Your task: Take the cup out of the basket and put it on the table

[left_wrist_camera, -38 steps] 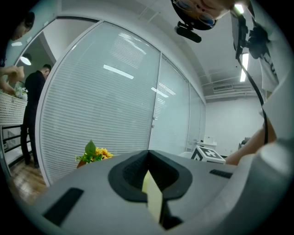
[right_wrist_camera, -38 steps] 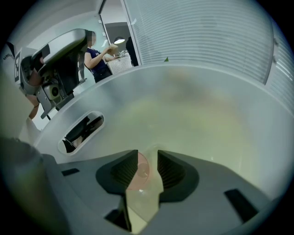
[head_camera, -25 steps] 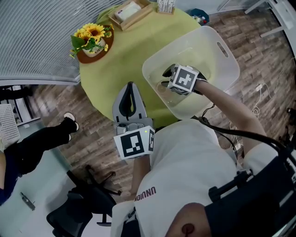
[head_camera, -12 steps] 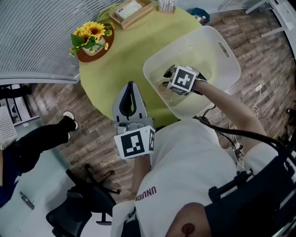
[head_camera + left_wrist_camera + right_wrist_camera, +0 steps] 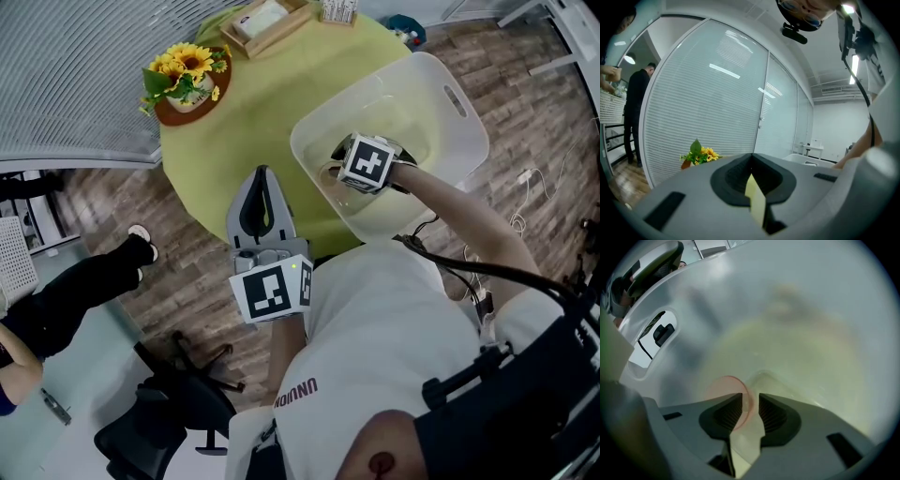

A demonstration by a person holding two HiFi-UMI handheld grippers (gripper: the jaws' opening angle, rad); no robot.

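Observation:
A clear, pink-tinted cup (image 5: 723, 386) lies on the floor of the translucent white basket (image 5: 441, 70), which stands on the round yellow-green table (image 5: 244, 103). My right gripper (image 5: 336, 161) reaches down into the basket. In the right gripper view its jaws (image 5: 750, 395) are closing with the cup's thin wall between the ribbed pads (image 5: 771, 412), a gap still showing. From the head view the cup is mostly hidden under the marker cube. My left gripper (image 5: 262, 173) hovers over the table's near edge, shut and empty (image 5: 751, 161).
A pot of sunflowers (image 5: 187, 80) stands at the table's far left, with a wooden tray (image 5: 265, 26) at the back. The basket wall (image 5: 693, 301) rises close around the right gripper. A person's leg (image 5: 84, 281) and an office chair (image 5: 178, 394) are on the floor at the left.
The right gripper has shifted only slightly inside the basket. The left gripper holds its place. The bystander at the left has moved a little.

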